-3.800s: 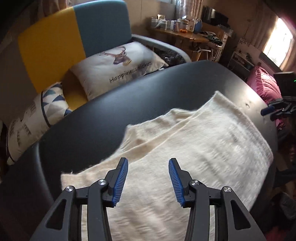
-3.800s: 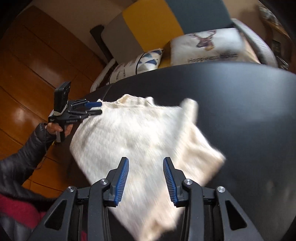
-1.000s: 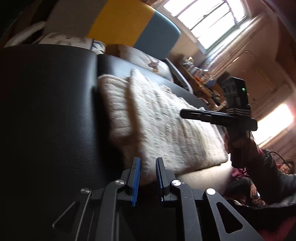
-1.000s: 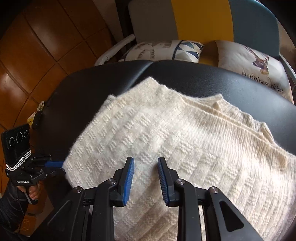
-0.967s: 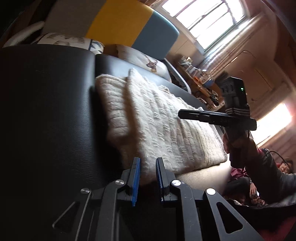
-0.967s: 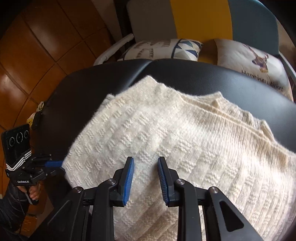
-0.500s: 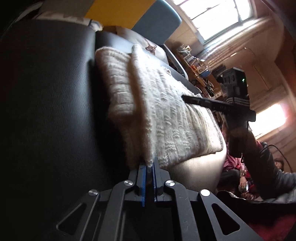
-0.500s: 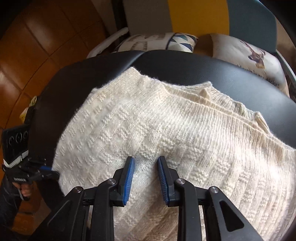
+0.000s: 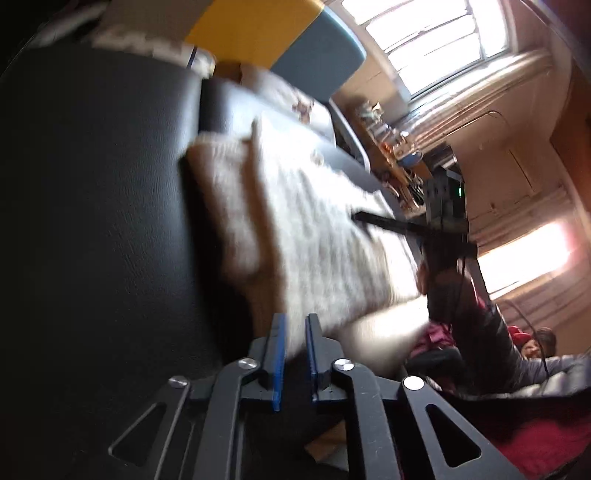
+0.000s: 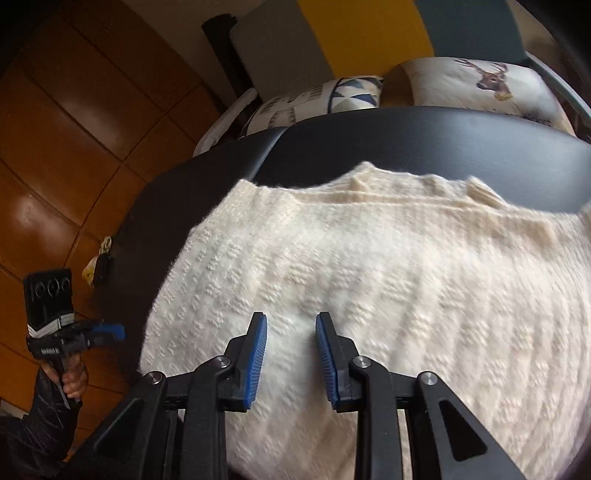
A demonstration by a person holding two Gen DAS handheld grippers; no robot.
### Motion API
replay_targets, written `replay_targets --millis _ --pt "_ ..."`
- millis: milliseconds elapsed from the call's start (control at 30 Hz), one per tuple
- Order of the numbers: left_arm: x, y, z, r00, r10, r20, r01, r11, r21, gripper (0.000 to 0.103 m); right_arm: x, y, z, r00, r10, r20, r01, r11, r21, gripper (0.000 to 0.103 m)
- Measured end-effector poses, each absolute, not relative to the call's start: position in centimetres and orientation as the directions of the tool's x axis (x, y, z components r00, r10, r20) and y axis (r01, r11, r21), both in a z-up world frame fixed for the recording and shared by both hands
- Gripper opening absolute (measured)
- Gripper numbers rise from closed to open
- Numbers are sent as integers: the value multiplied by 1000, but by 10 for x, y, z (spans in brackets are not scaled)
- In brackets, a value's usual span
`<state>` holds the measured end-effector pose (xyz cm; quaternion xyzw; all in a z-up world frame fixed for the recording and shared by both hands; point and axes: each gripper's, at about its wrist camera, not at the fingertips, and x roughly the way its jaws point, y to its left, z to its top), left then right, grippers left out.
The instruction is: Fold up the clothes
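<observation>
Sunlit windows and a yellow-and-blue sofa with two cushions back a black padded counter, where a cream knitted sweater lies spread, its near edge hanging over the counter's rim. At that edge the left hand-held gripper has its jaws nearly closed, having just parted a little, with the sweater's corner between the pads; the blur keeps me from telling whether the grip has let go. The right hand-held gripper hangs over the middle of the knit, jaws half apart, grasping nothing. To fold well, I would say the left should take a firm bite of the corner and carry it level across, while the right pins the middle so the crease stays straight. No containers are near the work; only small clutter on a far desk, too blurred to name.
</observation>
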<state>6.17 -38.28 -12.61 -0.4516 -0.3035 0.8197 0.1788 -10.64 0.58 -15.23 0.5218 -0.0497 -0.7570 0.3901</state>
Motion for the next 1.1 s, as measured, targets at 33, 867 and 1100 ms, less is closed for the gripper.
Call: replay_targets --millis 33,867,1100 --pt "54 -380 -123 -543 556 -630 -21 -758 -651 14 -104 16 -151 -164 -643 -748 523 -700 487 27" --pt "-75 -311 -133 -513 357 -781 96 -880 -465 20 -168 228 -182 -401 -585 -705 65 -786 615 27" --pt "-69 -323 -156 -487 309 -817 181 -879 -441 19 -161 239 -182 -429 -614 -663 73 -755 652 26"
